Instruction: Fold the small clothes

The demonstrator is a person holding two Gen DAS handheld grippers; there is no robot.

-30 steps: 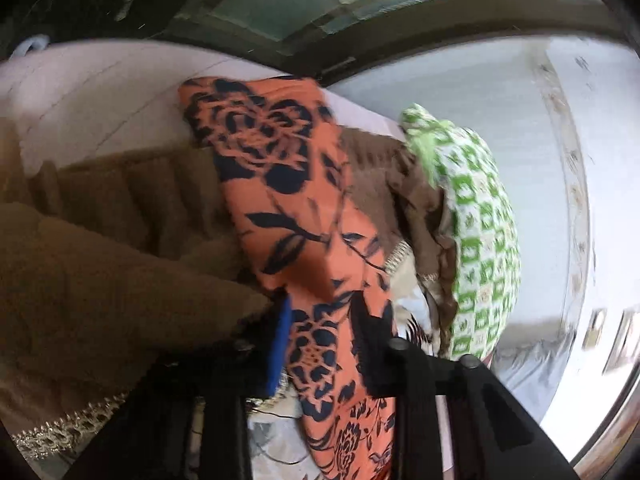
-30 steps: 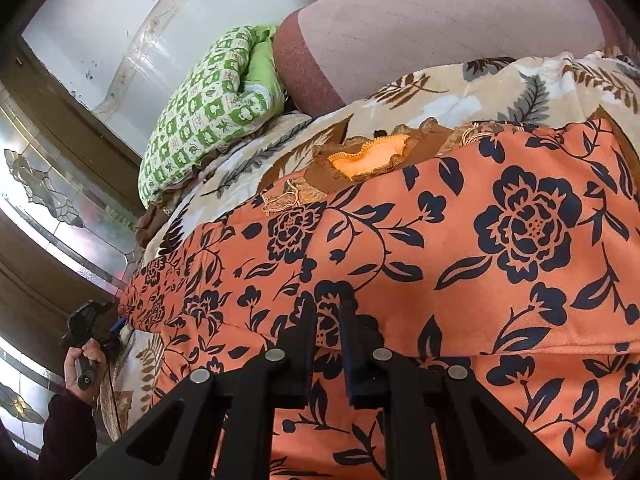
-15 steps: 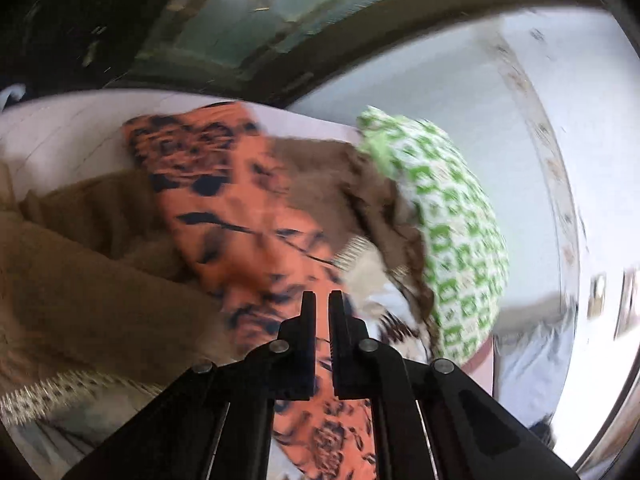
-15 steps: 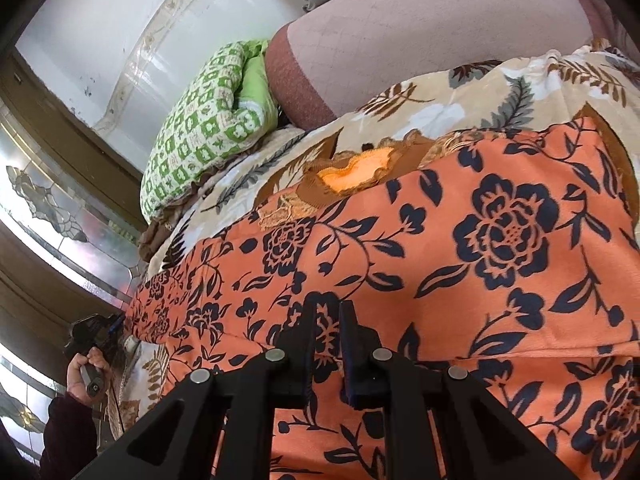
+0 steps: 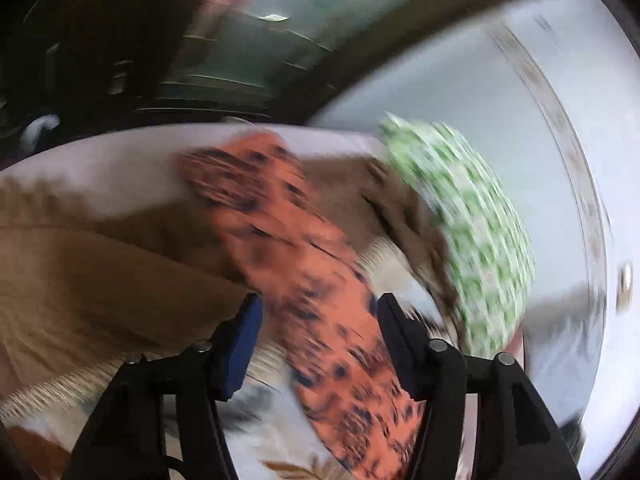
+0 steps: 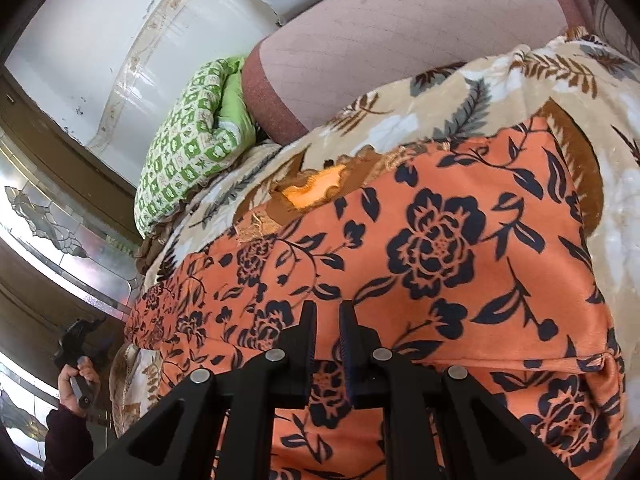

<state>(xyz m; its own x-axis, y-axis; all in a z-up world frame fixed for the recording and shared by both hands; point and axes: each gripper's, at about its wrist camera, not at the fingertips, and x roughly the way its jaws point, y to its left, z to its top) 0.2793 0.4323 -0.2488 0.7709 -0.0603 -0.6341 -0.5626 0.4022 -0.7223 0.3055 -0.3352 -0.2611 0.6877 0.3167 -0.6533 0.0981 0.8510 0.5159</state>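
An orange garment with dark blue flowers [image 6: 440, 248] lies spread on a floral blanket [image 6: 420, 116]. My right gripper [image 6: 326, 312] is shut on its near edge, fabric pinched between the jaws. In the blurred left wrist view the same garment [image 5: 304, 264] runs away as a long strip. My left gripper [image 5: 318, 304] is open, its fingers either side of the strip and holding nothing. In the right wrist view the left gripper [image 6: 76, 344] is small at the far left, off the garment's end, in a hand.
A green and white patterned cushion [image 6: 188, 140] and a pink bolster [image 6: 400, 36] lie at the bed's far side by a white wall. Brown cloth [image 5: 100, 272] is heaped left of the garment. A glass-panelled cabinet [image 6: 52, 220] stands at left.
My left gripper was open at first, shut half a second ago, and has now opened and drawn back from the garment's end. The right gripper stays shut on the garment and has shifted slightly.
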